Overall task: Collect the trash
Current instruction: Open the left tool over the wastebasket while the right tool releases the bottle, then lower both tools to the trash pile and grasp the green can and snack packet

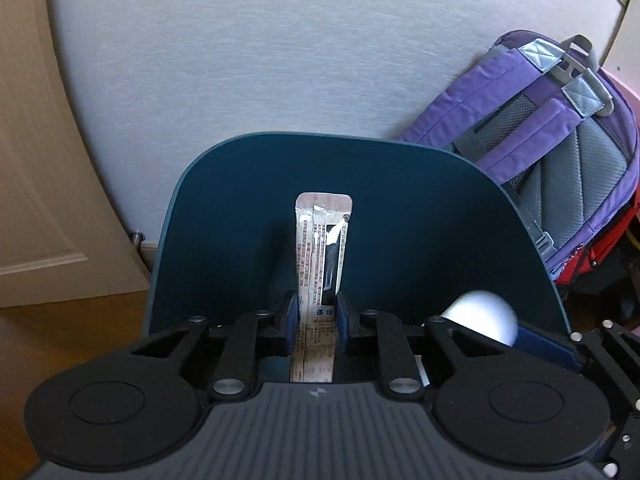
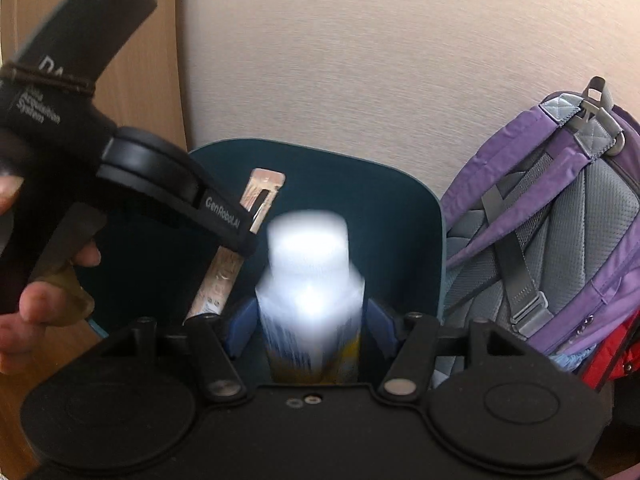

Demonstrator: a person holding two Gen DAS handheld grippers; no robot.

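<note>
Left tool pinches a thin, limp foil sachet low down, mid-frame over the dark bin; right tool clamps a light, stiff, slippery bottle around its body.

We are tilting both grippers down over the teal bin. Our left gripper is pinching a foil sachet between narrow jaws. Our right gripper, just beside it, is clamping a white bottle with wider jaws. Our left hand is wrapping the left handle.
</note>
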